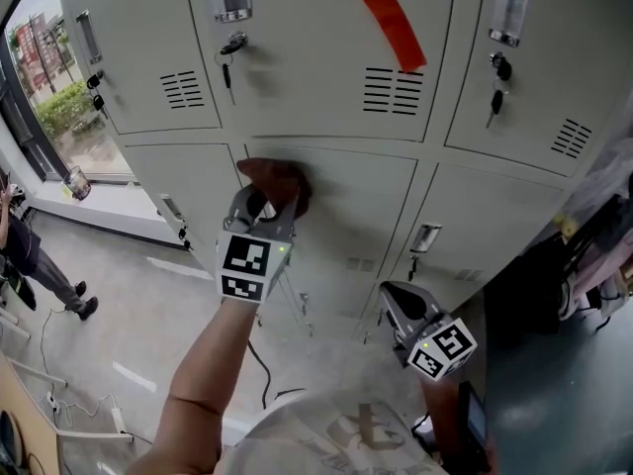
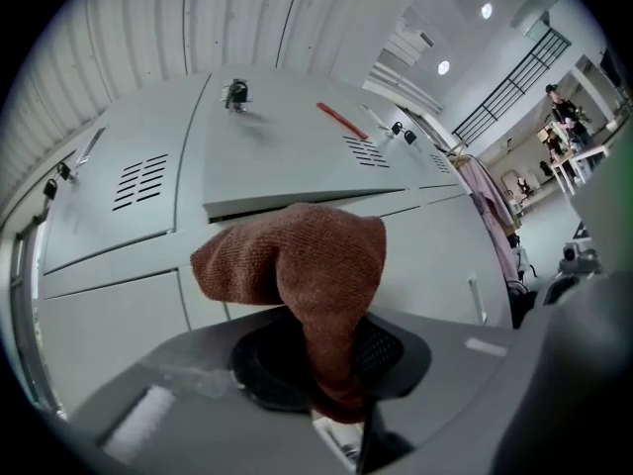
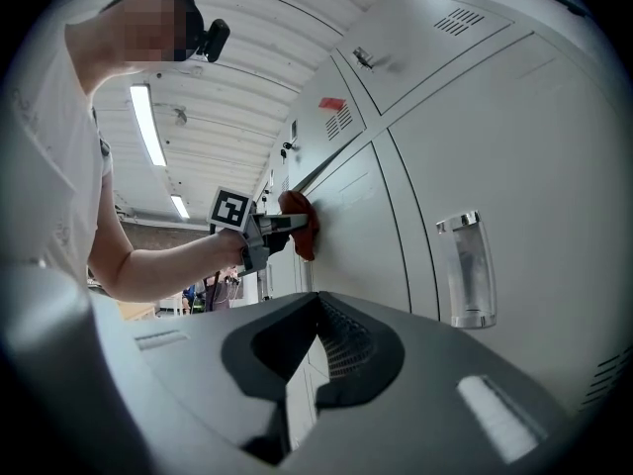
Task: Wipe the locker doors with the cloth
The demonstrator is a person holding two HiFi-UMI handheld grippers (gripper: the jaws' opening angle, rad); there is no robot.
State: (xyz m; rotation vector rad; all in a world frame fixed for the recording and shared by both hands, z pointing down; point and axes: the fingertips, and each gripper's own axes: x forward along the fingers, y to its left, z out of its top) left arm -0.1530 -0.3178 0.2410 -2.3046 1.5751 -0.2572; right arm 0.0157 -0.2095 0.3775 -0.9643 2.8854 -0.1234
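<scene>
- Cloth (image 1: 282,180) clamped in left claw (image 1: 265,204), bunched beyond its tips, pressed against the lower locker door (image 1: 368,211).
- Right claw (image 1: 396,300) closed, empty, well apart.

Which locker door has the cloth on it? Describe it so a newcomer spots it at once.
On the grey locker bank, find the upper middle door with the slanted red tape strip. The door with the cloth is directly below it, in the lower row. Unlike its neighbours, it has the brown cloth, held by the left gripper, against its upper left corner.
</scene>
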